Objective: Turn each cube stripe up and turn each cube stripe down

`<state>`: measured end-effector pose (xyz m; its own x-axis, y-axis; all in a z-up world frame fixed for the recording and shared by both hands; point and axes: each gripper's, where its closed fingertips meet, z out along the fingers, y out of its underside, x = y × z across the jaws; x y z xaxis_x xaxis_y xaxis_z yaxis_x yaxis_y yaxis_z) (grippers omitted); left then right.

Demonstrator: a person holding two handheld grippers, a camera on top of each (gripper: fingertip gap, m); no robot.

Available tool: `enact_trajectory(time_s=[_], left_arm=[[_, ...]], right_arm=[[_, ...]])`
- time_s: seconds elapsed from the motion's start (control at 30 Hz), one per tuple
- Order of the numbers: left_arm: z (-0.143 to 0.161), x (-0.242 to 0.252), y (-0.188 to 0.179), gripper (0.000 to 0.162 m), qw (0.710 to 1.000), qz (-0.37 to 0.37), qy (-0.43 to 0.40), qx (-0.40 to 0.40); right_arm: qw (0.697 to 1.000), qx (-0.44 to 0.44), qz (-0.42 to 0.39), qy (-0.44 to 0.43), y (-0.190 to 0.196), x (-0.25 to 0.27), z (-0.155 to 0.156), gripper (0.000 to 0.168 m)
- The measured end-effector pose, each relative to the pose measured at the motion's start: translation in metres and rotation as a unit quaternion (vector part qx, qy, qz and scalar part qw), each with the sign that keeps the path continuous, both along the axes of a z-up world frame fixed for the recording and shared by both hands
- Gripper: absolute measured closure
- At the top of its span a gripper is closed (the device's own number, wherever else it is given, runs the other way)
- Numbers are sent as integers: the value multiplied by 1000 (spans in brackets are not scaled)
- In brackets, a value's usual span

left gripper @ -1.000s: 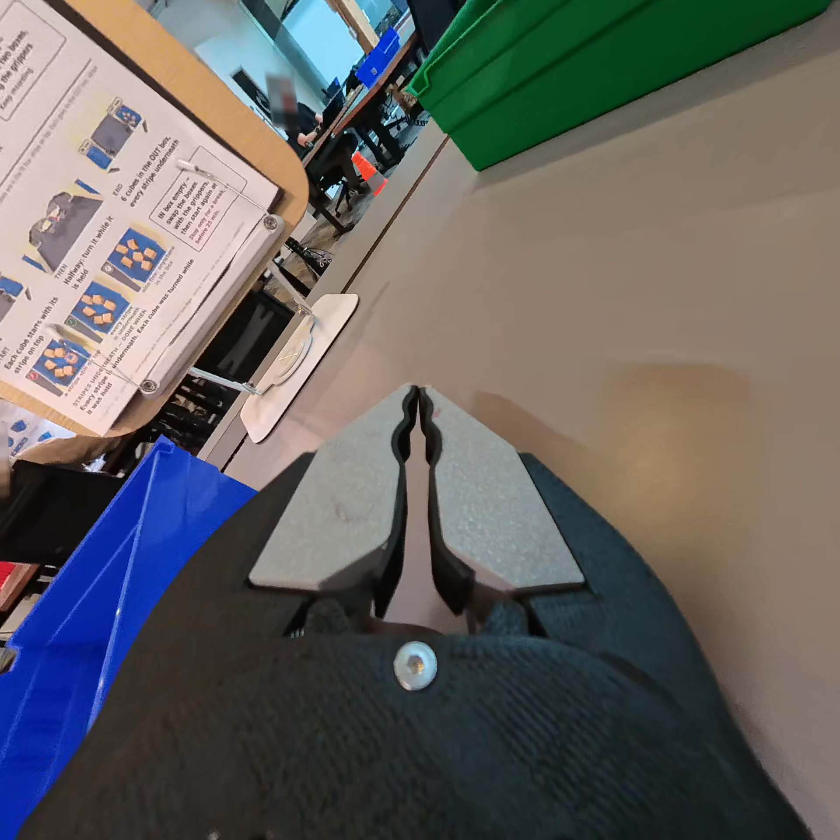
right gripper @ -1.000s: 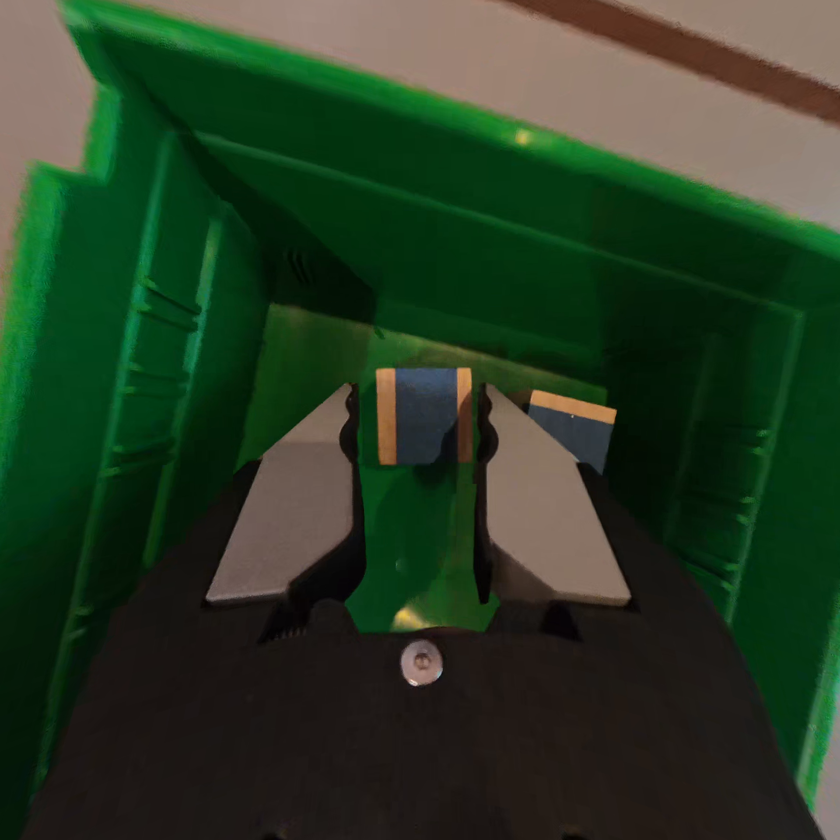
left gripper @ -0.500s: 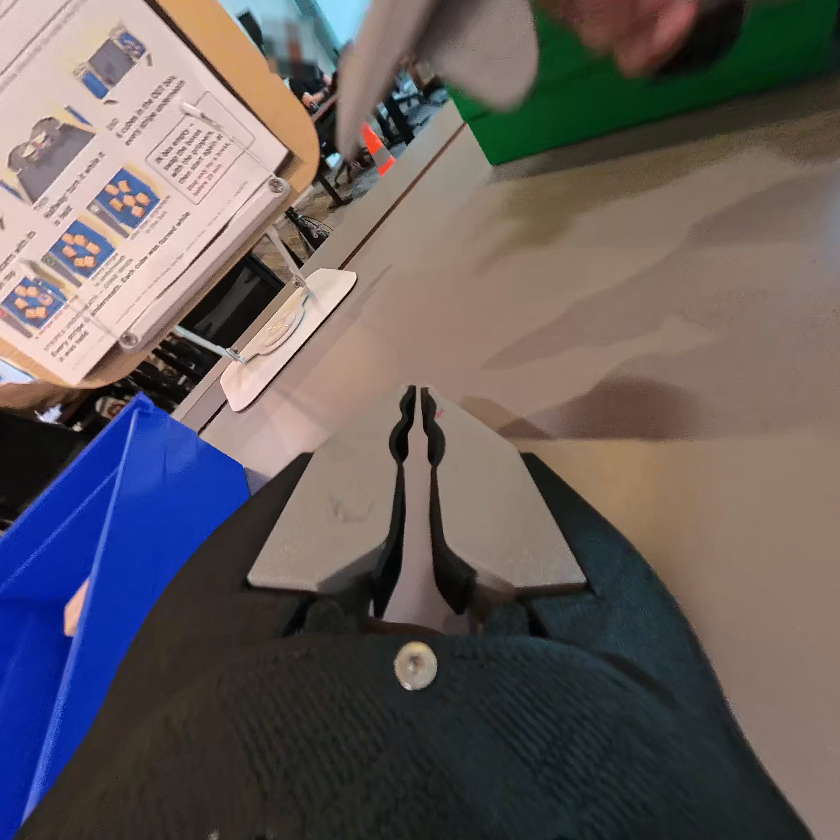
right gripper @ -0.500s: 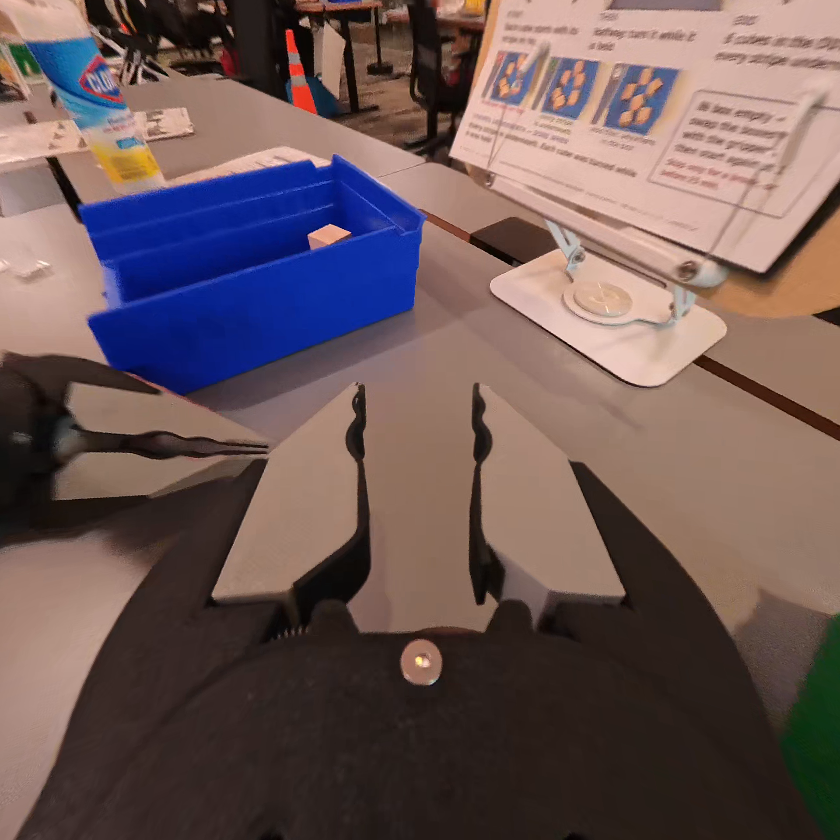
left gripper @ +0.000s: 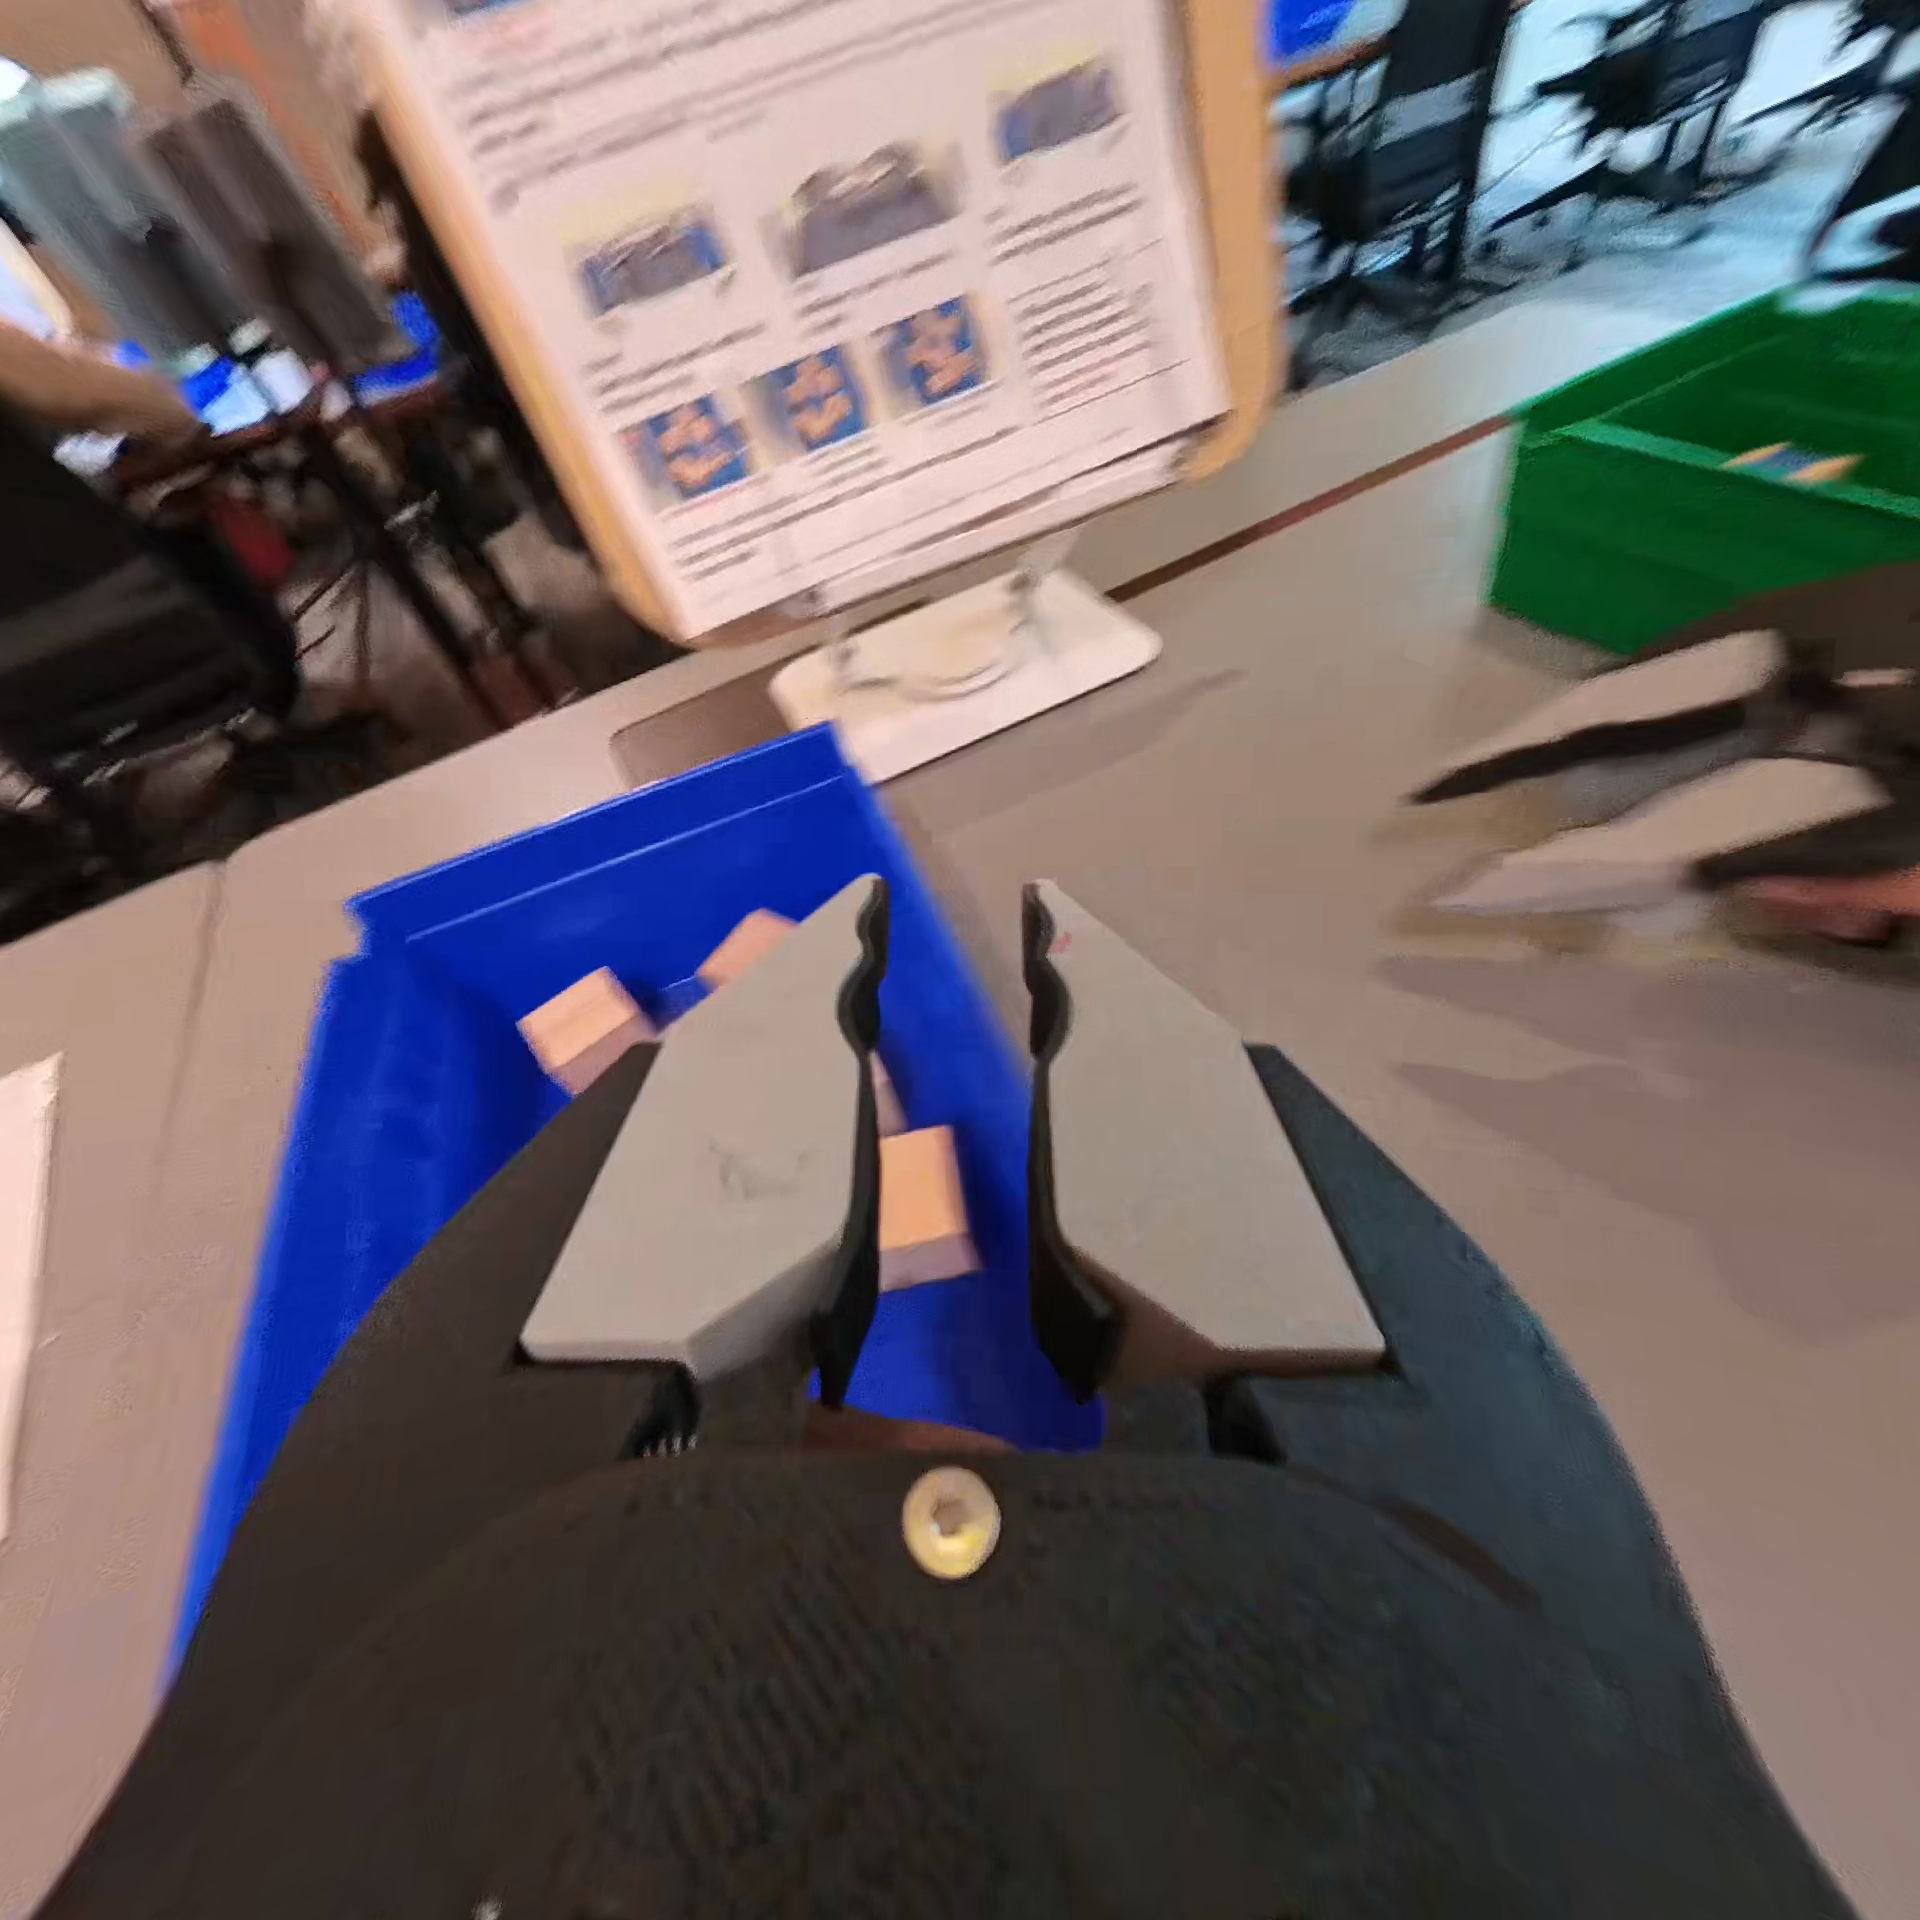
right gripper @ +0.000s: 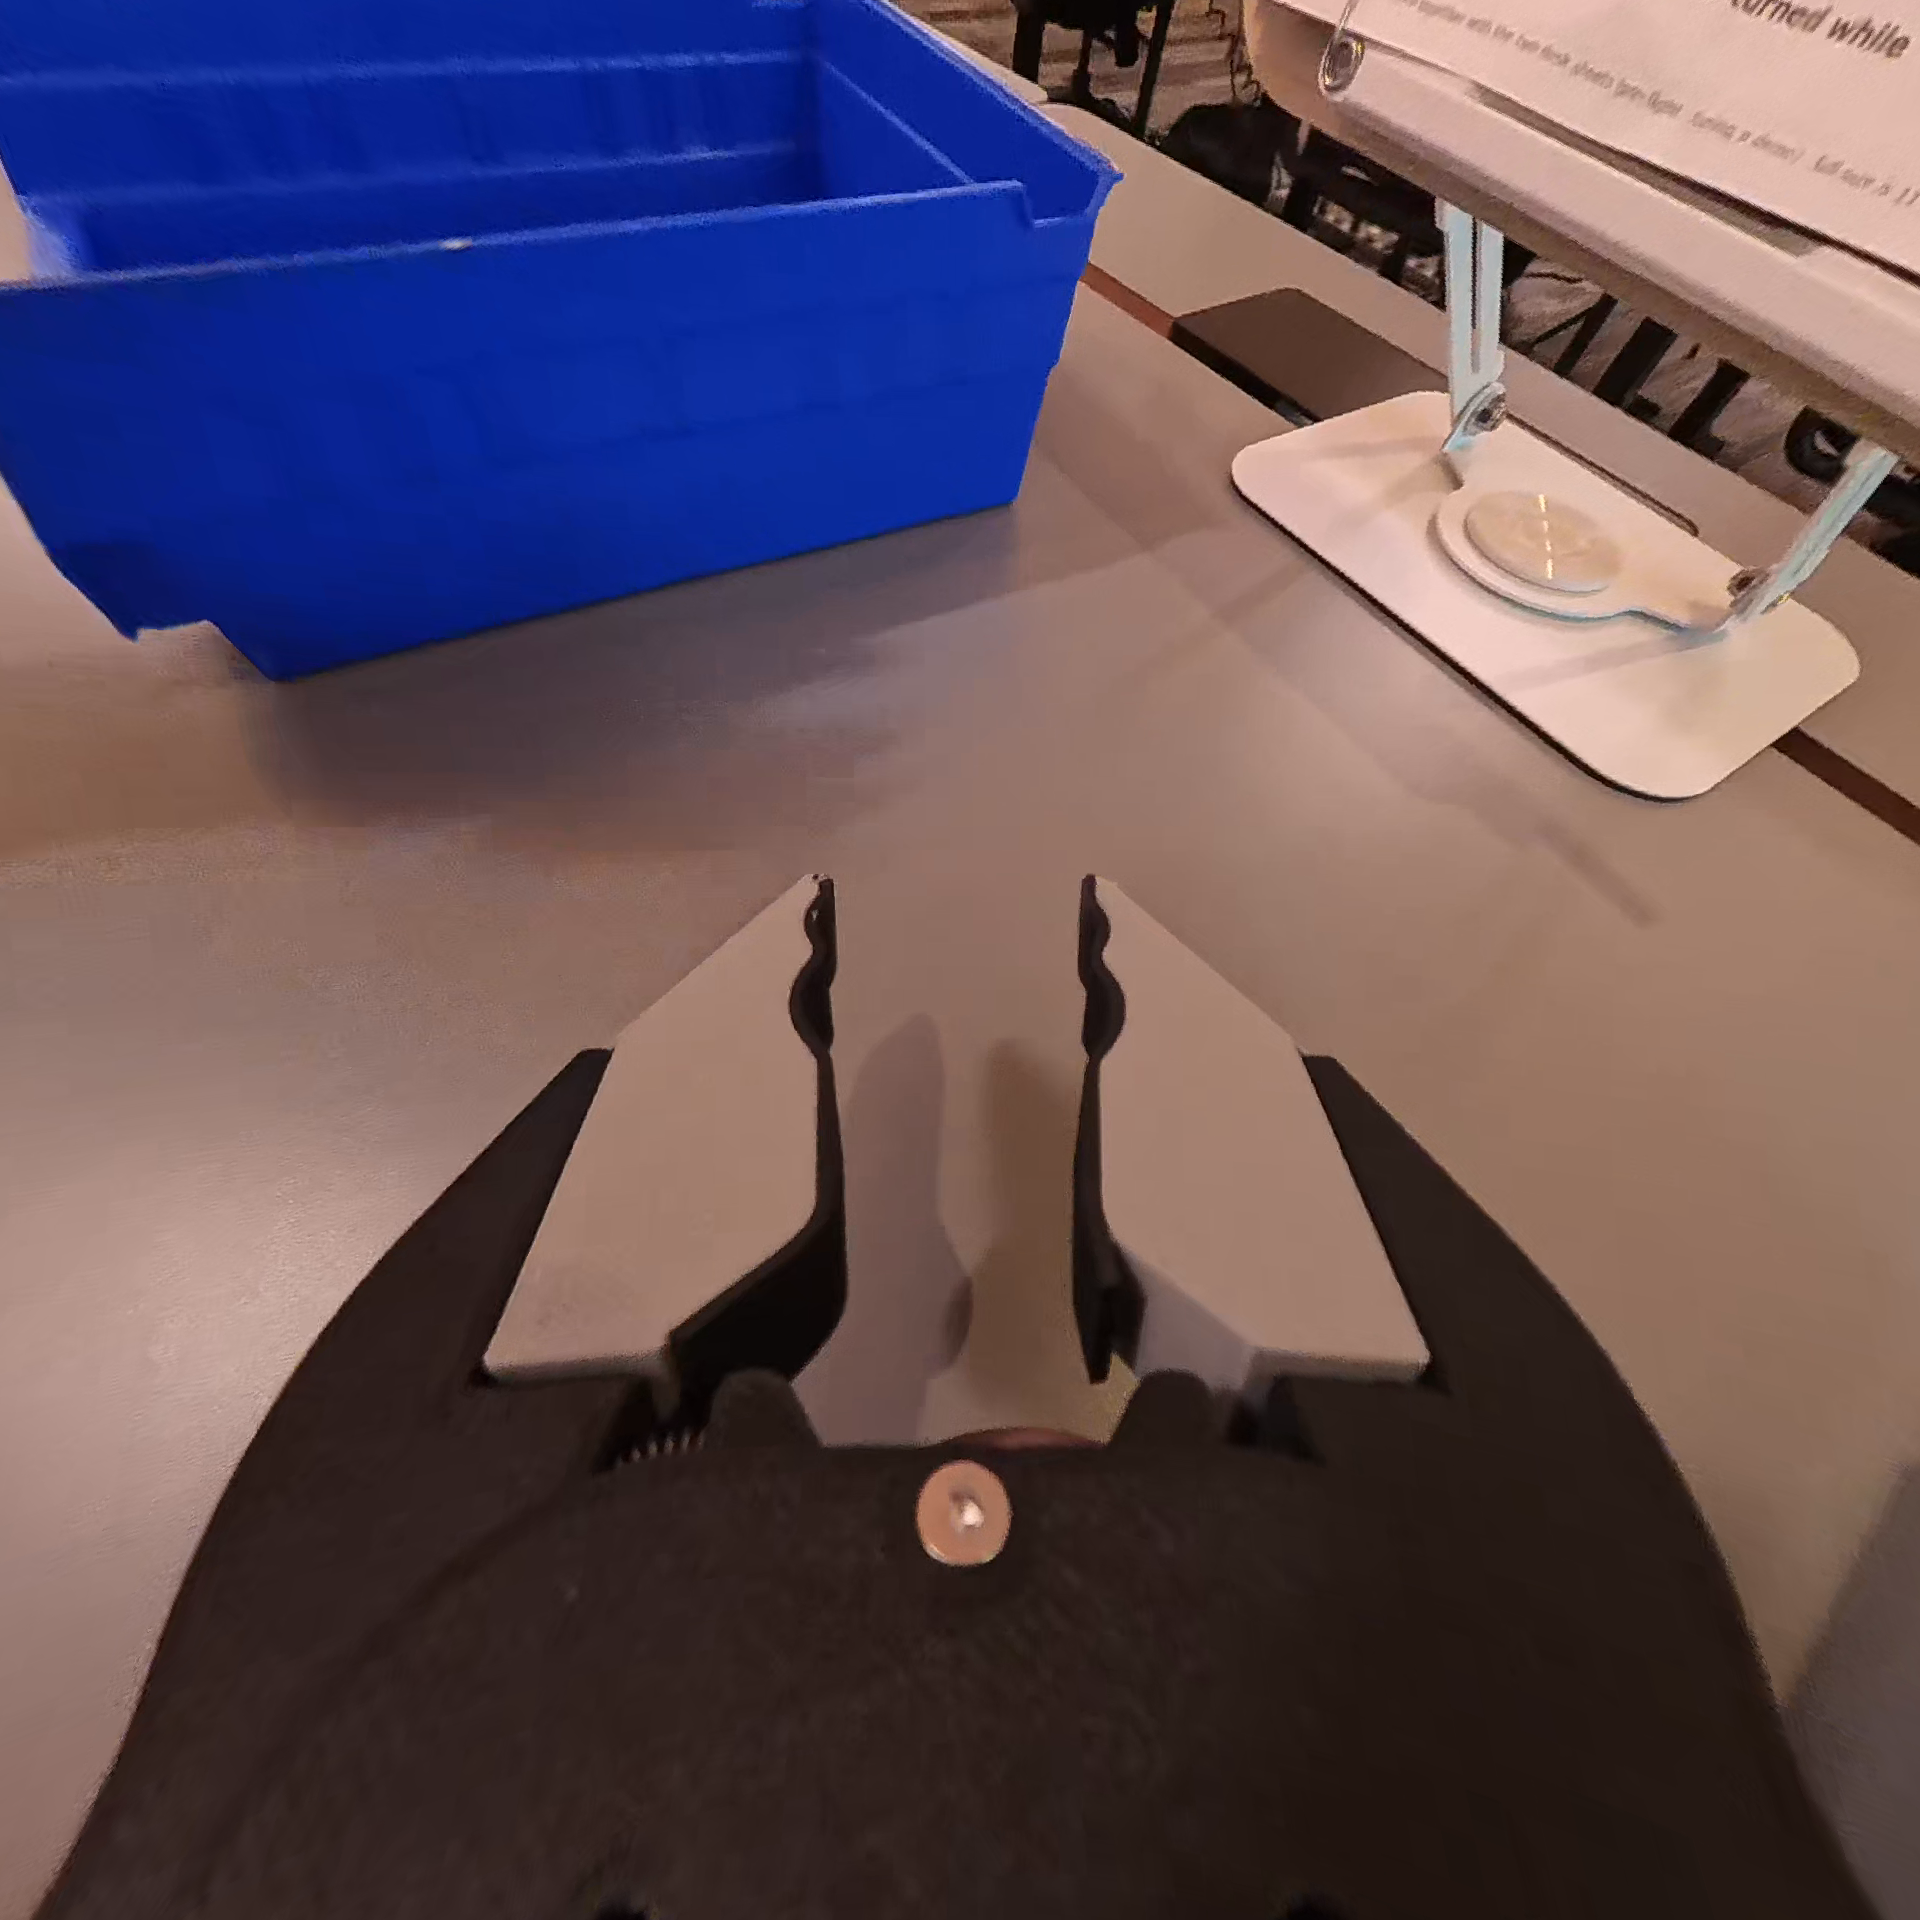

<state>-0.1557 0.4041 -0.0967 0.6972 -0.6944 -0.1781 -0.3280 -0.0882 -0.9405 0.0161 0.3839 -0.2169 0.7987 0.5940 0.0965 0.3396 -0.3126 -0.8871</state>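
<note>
My left gripper (left gripper: 954, 902) is open and empty, hovering over the blue bin (left gripper: 436, 1039). Wooden cubes lie in that bin, plain sides showing: one (left gripper: 920, 1195) between my fingers below, one (left gripper: 584, 1023) to the left, one (left gripper: 743, 940) partly behind the left finger. My right gripper (right gripper: 954, 885) is open and empty, low over the grey table (right gripper: 1039, 790), to the right of the blue bin (right gripper: 520, 343). It also shows blurred at the right of the left wrist view (left gripper: 1662, 800). The green bin (left gripper: 1704, 488) at far right holds cubes with blue stripes (left gripper: 1782, 459).
An instruction sheet on a white stand (left gripper: 966, 655) is behind the blue bin; its base (right gripper: 1538, 592) lies to the right of my right gripper. A white sheet edge (left gripper: 21, 1195) lies at far left. Chairs and desks fill the background.
My left gripper swung up over the blue bin and opened. My right gripper left the green bin, letting go of the striped cube, and came down near the blue bin.
</note>
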Motion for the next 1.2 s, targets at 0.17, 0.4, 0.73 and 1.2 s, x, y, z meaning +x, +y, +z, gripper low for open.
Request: enact_trajectory(time_s=[0.17, 0.4, 0.73, 1.2], left_arm=[[-53, -58, 112, 116, 984, 135, 87, -83], [-134, -72, 194, 106, 943, 214, 133, -218], [-175, -75, 214, 115, 928, 219, 151, -260], [26, 62, -81, 116, 871, -468, -131, 72]], right_arm=[[999, 27, 8, 20, -5, -8, 16, 124], [999, 22, 15, 24, -7, -9, 14, 124], [999, 18, 19, 27, -7, -6, 15, 124], [863, -184, 320, 344, -93, -76, 70, 107]])
